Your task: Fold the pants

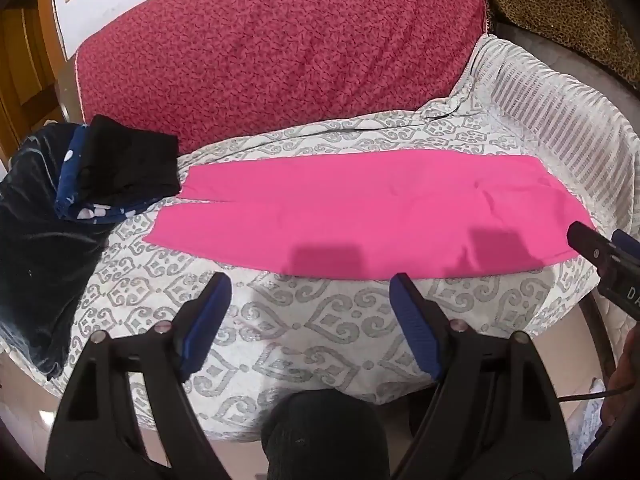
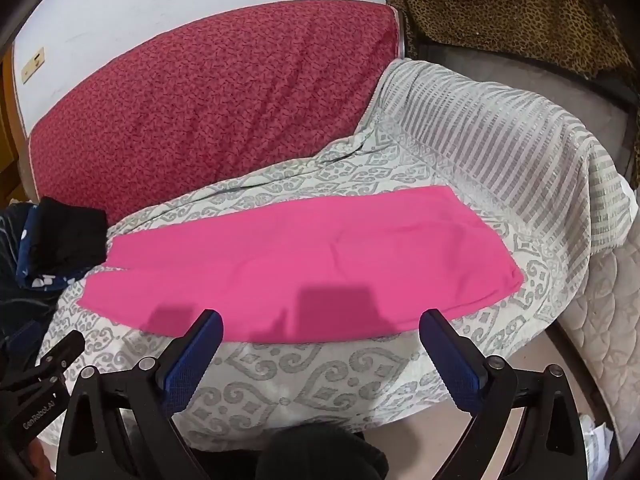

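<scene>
Pink pants flat on the bed, both grippers wide open!

The pants [image 1: 360,216] lie stretched across the patterned bedspread [image 1: 280,320]; left gripper [image 1: 310,294] and right gripper [image 2: 320,330] hover at the near edge, fingers spread, holding nothing.

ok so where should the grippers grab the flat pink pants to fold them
Probably the two ends of the bright pink fabric pants: left gripper on the leg cuffs by the black folded cloth, right gripper on the wide waist end, both from the near edge, since they lie flat lengthwise.
</scene>
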### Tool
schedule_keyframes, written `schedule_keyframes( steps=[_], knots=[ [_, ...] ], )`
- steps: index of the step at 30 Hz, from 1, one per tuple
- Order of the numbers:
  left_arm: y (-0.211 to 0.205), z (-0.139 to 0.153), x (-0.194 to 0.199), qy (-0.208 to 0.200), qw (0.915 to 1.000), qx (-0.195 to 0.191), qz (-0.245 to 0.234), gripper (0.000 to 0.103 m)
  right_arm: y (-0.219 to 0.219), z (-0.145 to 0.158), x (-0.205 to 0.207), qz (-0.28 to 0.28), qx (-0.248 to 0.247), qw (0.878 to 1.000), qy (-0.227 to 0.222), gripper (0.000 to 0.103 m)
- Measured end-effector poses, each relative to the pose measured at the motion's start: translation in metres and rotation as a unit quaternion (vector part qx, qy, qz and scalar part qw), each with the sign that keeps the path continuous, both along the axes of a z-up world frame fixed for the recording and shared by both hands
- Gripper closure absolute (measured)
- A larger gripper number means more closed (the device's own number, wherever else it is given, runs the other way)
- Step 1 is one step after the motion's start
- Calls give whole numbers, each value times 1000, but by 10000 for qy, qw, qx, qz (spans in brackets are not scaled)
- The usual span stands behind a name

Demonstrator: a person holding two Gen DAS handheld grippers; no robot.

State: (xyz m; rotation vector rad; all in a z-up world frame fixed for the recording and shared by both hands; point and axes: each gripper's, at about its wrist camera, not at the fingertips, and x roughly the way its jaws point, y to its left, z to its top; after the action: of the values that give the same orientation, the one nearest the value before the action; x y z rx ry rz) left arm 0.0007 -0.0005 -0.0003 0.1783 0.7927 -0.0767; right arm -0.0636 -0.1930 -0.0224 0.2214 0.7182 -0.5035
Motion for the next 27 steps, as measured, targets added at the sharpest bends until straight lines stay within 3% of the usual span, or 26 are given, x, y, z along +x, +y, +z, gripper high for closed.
schedule_keyframes(
  steps=[4,12,16,17,27],
  knots=[
    [-5,0,0,-8,9999,115,-93,22,1,-3,-3,-12,71,10000,33,3],
    [-2,-4,1,70,9996,-43,-256,22,-1,-3,-1,-74,34,10000,29,3],
    [1,-2,-1,-61,9993,-255,-266,34,-1,0,-2,-76,-96,9999,-48,3],
    [0,-3,-1,-109,9994,-204,-268,34,-1,1,-2,-74,-264,9996,-71,3],
    [1,-2,1,-186,9990,-248,-312,34,1,2,-2,-72,-268,9995,-143,3]
  ],
)
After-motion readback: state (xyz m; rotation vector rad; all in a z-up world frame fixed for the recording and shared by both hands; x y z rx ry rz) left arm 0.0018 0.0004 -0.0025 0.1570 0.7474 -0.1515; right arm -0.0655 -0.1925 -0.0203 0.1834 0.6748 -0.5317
